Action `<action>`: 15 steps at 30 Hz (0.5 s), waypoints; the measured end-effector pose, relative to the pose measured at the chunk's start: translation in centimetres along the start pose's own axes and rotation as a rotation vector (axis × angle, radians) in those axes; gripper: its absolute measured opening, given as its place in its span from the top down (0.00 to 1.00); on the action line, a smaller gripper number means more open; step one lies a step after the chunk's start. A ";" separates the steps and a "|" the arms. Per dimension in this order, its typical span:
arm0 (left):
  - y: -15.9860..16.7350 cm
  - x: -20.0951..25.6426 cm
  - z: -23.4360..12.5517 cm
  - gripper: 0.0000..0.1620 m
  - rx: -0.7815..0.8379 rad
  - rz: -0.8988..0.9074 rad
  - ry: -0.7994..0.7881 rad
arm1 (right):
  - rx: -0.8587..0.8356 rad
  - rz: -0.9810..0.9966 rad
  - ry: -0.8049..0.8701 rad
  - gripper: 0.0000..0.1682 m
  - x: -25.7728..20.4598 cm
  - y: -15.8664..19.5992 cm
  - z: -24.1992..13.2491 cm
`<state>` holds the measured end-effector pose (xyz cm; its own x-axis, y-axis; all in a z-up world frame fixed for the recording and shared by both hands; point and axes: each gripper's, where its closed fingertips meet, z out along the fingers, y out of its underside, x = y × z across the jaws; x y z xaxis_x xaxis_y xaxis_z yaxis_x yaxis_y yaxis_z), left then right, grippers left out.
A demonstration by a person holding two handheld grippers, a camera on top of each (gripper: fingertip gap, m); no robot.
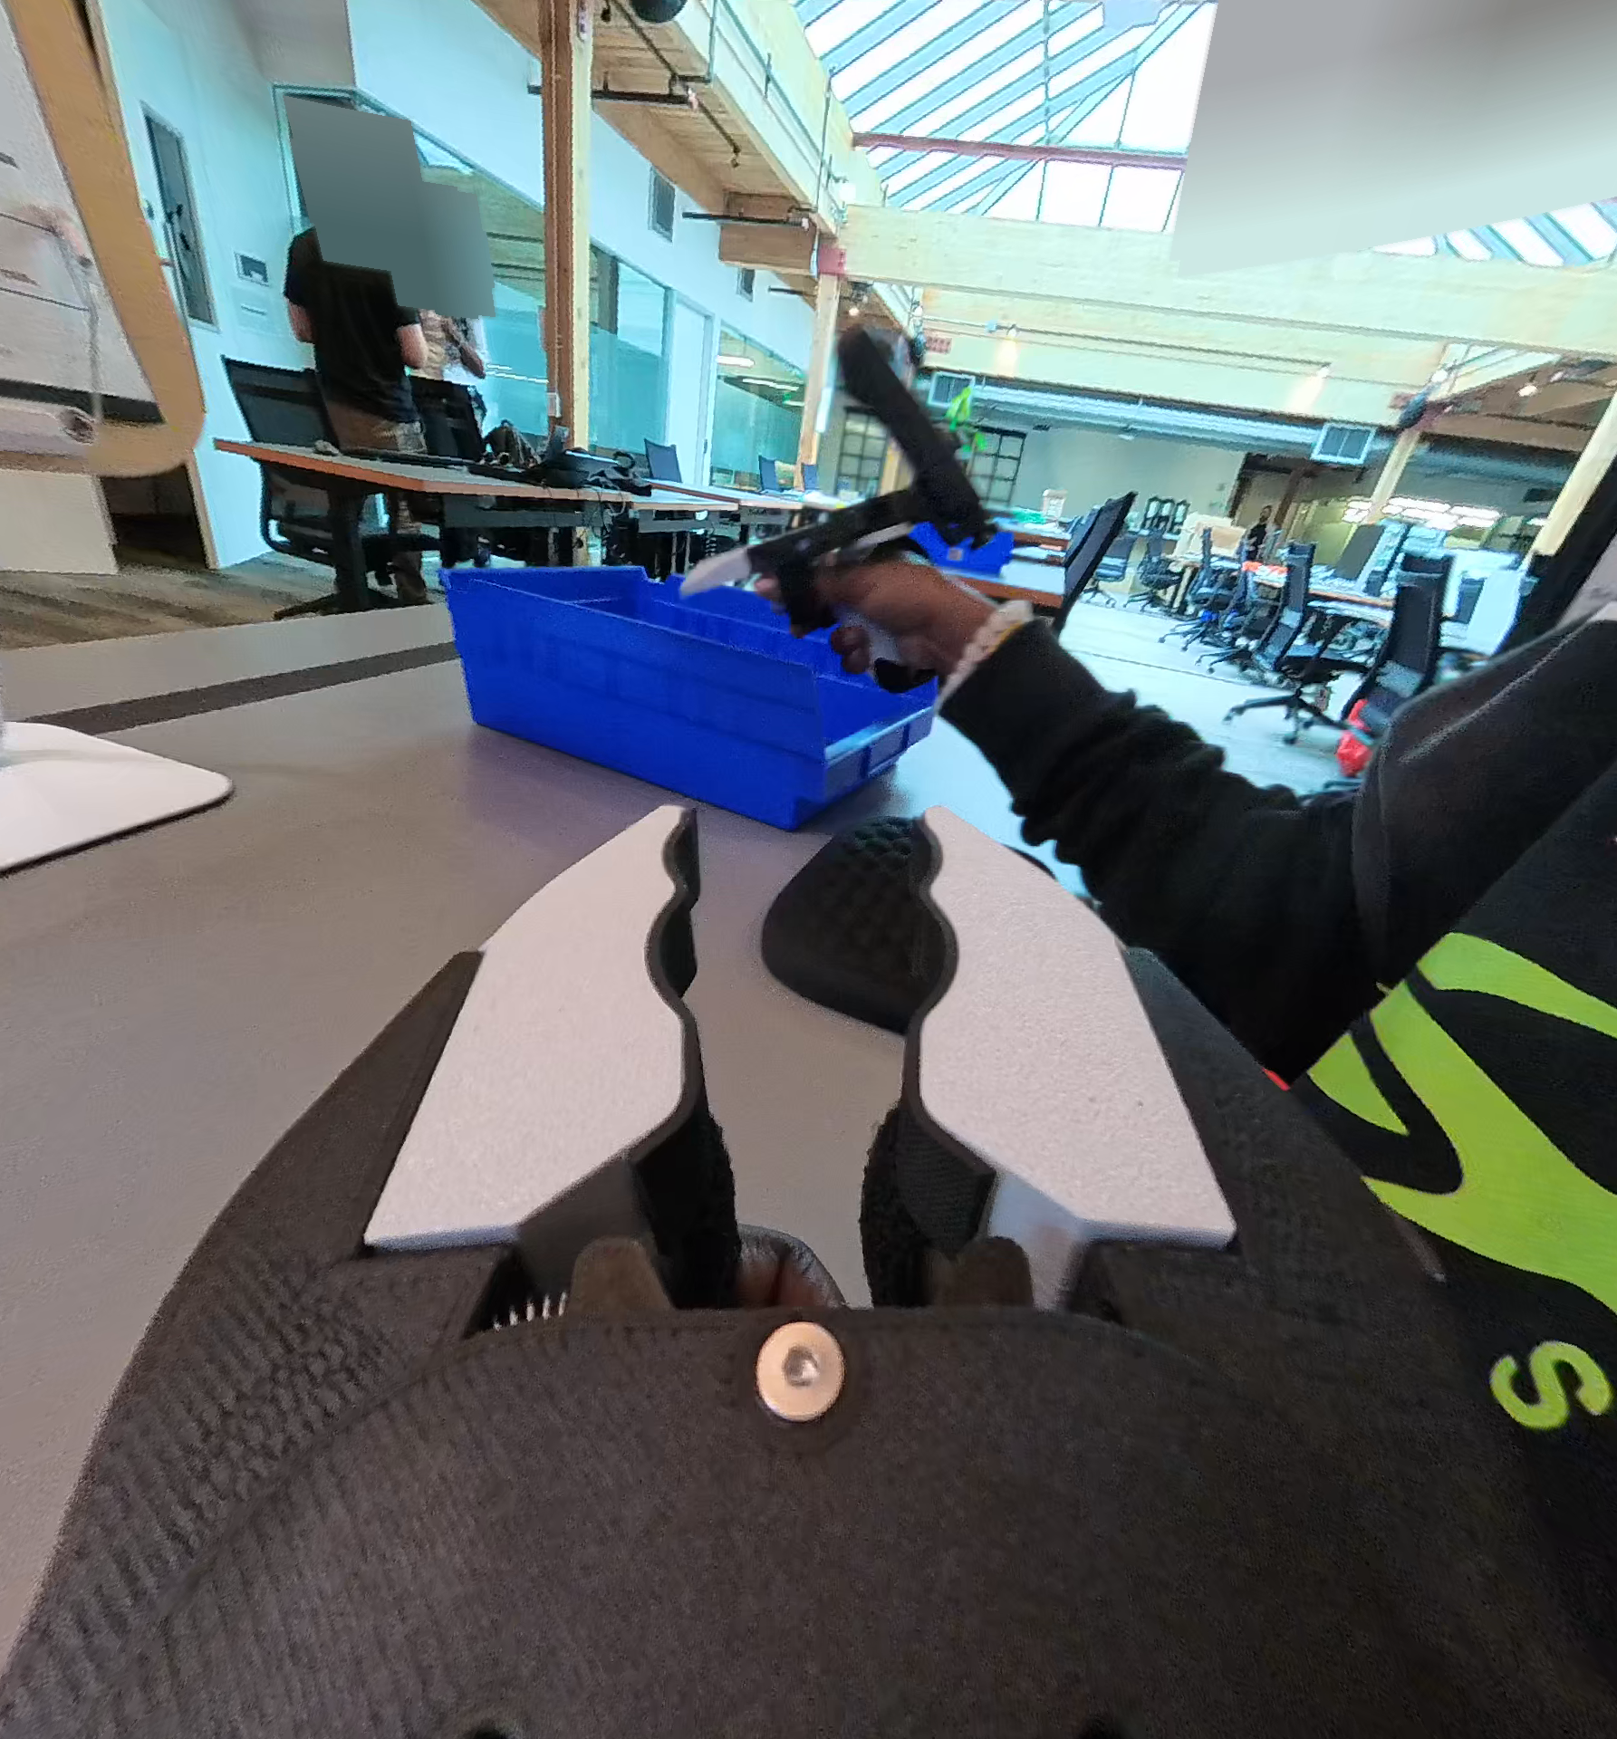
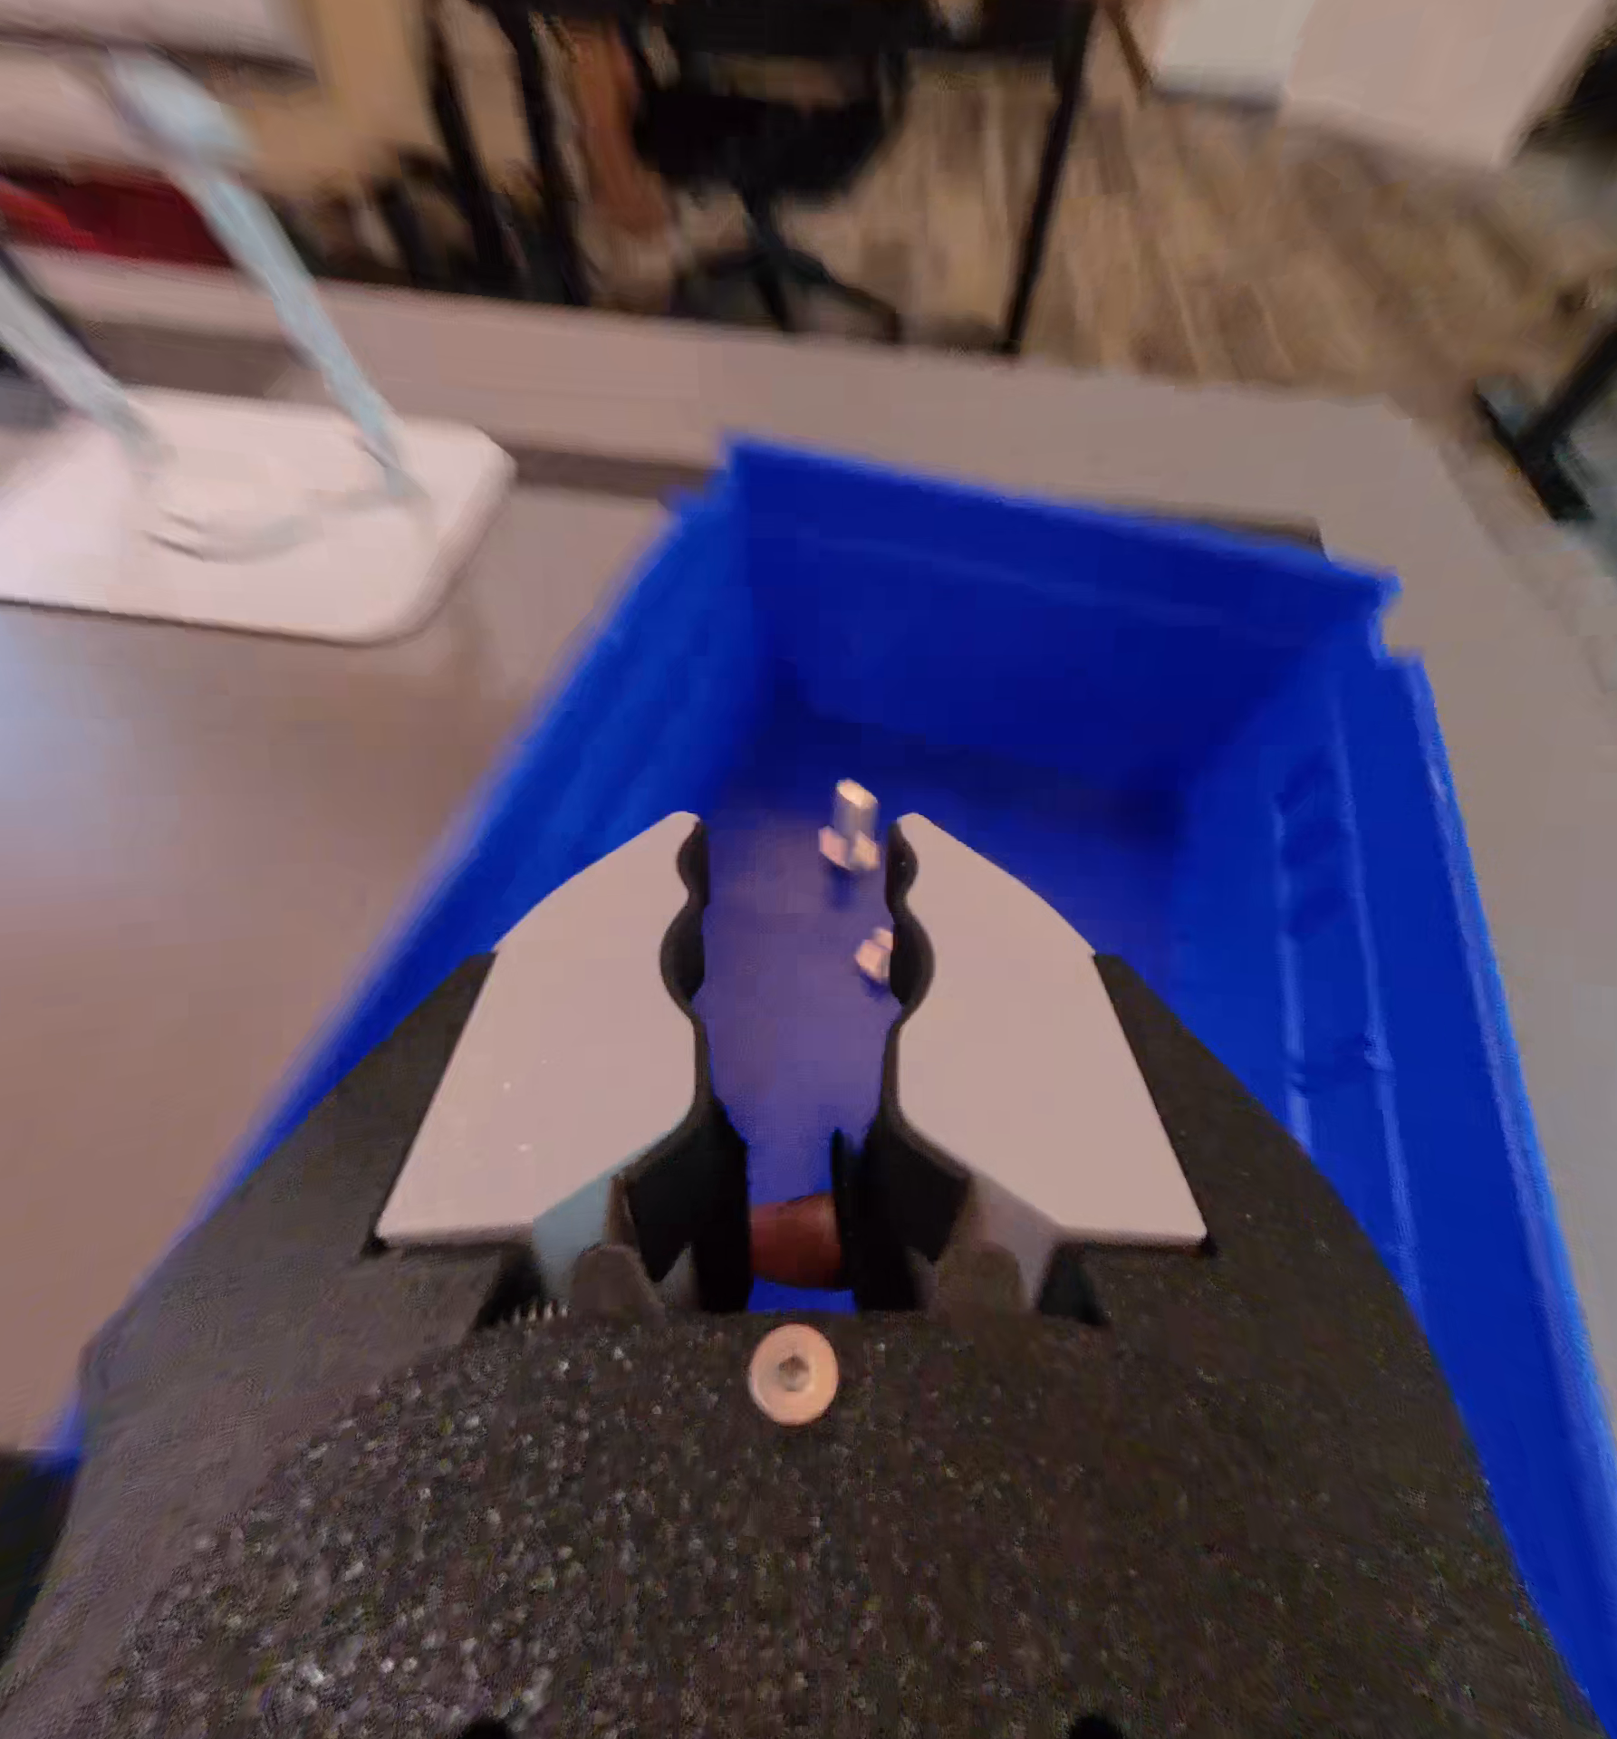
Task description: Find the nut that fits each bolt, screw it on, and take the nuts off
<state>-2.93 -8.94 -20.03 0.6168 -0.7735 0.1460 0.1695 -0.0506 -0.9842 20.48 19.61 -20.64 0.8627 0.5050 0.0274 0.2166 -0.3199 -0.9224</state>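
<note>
A blue plastic bin [image 1: 682, 696] stands on the grey table; in the right wrist view its far wall [image 2: 1021, 602] and floor show. A silver bolt [image 2: 849, 828] stands on its head on the bin floor, and a smaller silver piece [image 2: 875, 955] lies nearer. My right gripper [image 2: 797, 837] is open and empty, held over the bin and pointing down into it; it also shows in the left wrist view [image 1: 720, 574], held in a hand above the bin. My left gripper [image 1: 809, 828] is open and empty, low over the table in front of the bin.
A white stand base [image 1: 61, 800] with a clear post sits at the left of the grey table [image 1: 315, 903]; it also shows in the right wrist view [image 2: 249, 527]. A person's dark sleeve [image 1: 1162, 828] crosses from the right. Desks, chairs and standing people fill the background. Spacing between my two grippers at the tips: around 40 cm.
</note>
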 end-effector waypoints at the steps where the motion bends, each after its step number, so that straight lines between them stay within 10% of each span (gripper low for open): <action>1: -0.2 -0.3 -0.3 0.73 -0.010 0.015 -0.017 | 0.087 -0.017 -0.066 0.76 -2.2 -1.4 -1.2; 7: -3.4 -3.5 -4.5 0.73 -0.028 0.068 -0.192 | 0.434 -0.097 -0.431 0.78 -14.3 -3.6 -8.6; 15: -9.6 -14.7 -17.5 0.74 -0.414 0.276 -0.635 | 0.407 -0.179 -0.577 0.80 -18.7 1.4 -10.0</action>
<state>-27.11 -8.18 -14.48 0.9350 -0.2921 -0.2013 -0.2746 -0.2366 -0.9320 9.23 1.69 -18.54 0.4272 0.8999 0.0876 0.0481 0.0742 -0.9961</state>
